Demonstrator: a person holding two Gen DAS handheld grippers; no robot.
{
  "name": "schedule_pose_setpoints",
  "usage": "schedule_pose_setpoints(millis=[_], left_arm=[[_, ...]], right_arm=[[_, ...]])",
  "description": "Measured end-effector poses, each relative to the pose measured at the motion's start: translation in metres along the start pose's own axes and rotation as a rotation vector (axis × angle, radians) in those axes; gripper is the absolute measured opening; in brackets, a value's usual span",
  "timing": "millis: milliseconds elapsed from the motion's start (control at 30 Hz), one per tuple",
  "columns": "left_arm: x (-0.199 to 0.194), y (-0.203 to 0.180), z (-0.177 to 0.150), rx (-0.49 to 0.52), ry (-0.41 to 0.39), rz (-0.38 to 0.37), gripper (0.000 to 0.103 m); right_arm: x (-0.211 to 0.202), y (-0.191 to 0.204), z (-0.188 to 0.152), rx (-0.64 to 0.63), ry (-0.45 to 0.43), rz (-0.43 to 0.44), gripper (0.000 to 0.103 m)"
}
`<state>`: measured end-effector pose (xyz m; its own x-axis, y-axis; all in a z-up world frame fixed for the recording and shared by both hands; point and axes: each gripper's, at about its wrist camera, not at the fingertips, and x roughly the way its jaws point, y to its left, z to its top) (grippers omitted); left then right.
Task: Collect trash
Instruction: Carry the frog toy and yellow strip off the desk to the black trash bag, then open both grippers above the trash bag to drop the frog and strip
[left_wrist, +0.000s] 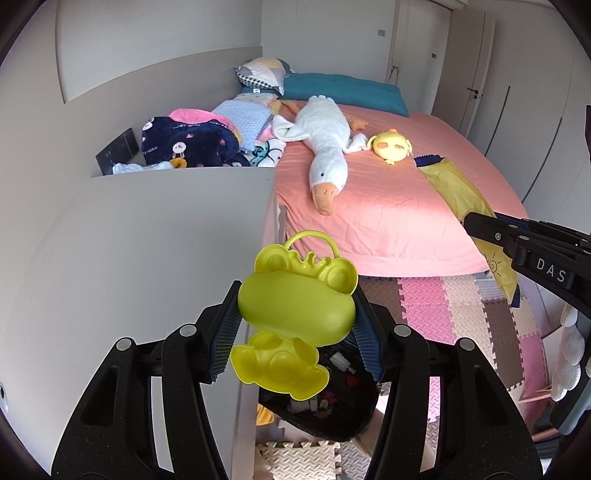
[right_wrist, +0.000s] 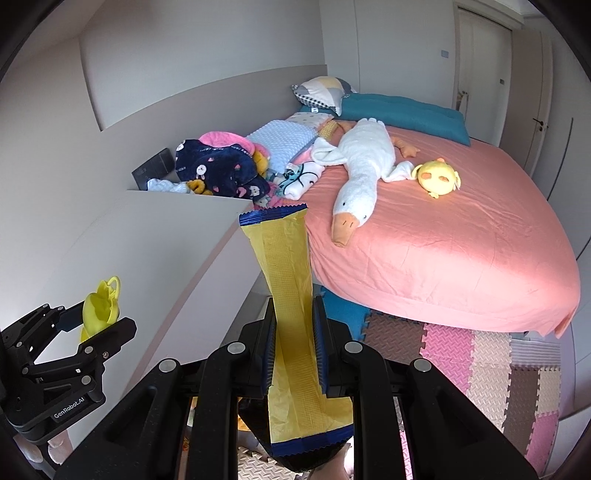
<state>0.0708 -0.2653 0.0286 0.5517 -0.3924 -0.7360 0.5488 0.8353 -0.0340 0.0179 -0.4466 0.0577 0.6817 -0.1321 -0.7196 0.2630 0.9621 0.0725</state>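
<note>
My left gripper (left_wrist: 295, 325) is shut on a yellow-green plastic frog case (left_wrist: 295, 314) with a loop handle, held open like a clamshell above a black trash bag (left_wrist: 317, 410) on the floor. It also shows in the right wrist view (right_wrist: 99, 306). My right gripper (right_wrist: 293, 347) is shut on a long yellow snack wrapper (right_wrist: 288, 295) with dark blue ends. The wrapper stands upright between the jaws. It also shows in the left wrist view (left_wrist: 461, 195), to the right of the frog case. The black bag's rim shows below the wrapper (right_wrist: 295, 458).
A bed with a pink sheet (left_wrist: 388, 206) holds a white goose plush (left_wrist: 325, 147), a yellow chick plush (left_wrist: 391, 146) and piled blankets (left_wrist: 192, 140). A beige partition (left_wrist: 147, 258) stands left of it. Foam puzzle mats (left_wrist: 461, 325) cover the floor.
</note>
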Motion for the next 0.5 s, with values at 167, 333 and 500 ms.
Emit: schedule_pose_setpoints(millis=[167,333,500], left_arm=[[0.002,-0.015,-0.002,0.031,0.003,-0.018,0.055],[0.006,-0.027,-0.002,0.056,0.010,-0.032,0.055],[0.011,-0.036,-0.005,0.071,0.023,-0.040,0.055]], right_arm=[[-0.005,-0.013,-0.006,0.032,-0.010,-0.021,0.019],[-0.004,-0.022,-0.008,0.055,-0.008,-0.034,0.019],[-0.003,-0.028,-0.009,0.066,-0.003,-0.039,0.019]])
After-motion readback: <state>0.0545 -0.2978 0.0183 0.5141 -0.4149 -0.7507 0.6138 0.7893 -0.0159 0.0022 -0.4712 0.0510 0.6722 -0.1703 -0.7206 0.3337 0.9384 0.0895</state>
